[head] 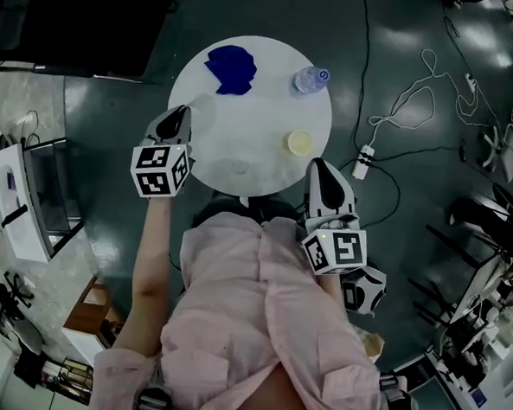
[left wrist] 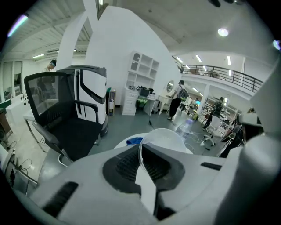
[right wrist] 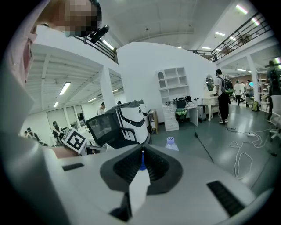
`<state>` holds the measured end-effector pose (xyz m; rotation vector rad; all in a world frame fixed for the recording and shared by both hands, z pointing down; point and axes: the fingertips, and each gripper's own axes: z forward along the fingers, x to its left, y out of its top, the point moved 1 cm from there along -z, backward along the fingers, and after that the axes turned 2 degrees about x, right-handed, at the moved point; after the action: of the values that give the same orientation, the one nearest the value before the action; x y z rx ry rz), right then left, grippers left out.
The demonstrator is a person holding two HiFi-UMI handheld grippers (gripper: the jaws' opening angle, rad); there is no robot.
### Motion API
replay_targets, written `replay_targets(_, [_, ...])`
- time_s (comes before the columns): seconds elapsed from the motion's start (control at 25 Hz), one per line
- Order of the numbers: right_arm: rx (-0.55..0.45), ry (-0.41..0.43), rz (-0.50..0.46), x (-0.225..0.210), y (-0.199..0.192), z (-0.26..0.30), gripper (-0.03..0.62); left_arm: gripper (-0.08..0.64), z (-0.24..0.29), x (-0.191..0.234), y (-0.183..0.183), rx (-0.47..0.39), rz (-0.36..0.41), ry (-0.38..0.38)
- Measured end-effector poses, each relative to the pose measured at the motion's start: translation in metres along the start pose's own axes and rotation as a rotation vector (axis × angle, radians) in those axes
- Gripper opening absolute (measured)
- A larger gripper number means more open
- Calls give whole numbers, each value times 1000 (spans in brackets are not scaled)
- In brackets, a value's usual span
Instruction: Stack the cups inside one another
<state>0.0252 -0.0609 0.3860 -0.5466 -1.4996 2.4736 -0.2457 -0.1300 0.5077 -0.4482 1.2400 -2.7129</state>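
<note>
My left gripper (head: 182,113) hangs over the left edge of the round white worktop (head: 254,96). Its jaws are pinched thin on the wall of a clear cup (left wrist: 166,137), and the cup's body bulges out to the right of the jaw tips. I can't tell which way its mouth faces. The yellow cup (head: 299,143) stands upright on the right side of the worktop, well apart from my left jaws and just in front of my right gripper (head: 319,166). The right jaws are closed together on nothing.

As I judge it, the held cup has to travel rightward across the worktop, mouth up, until it sits above the yellow cup. A faint round shape near the front edge (head: 239,167) may be another clear cup. The blue cloth (head: 231,68) and the water bottle (head: 310,79) lie at the far side, out of that path.
</note>
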Motion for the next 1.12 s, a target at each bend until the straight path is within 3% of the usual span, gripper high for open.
replay_targets(0.16, [-11,2,-6,7,0,-4,32,29,-27,-11,19,-78,-4,-12])
replay_targets(0.68, [-69,33,-37,35,-6,-9,32,29,-101,-41,42,-220,60,-42])
replay_targets(1.12, [-102,77,-59,5,1,-32,32,29,-124,-77,37,-274,51,31])
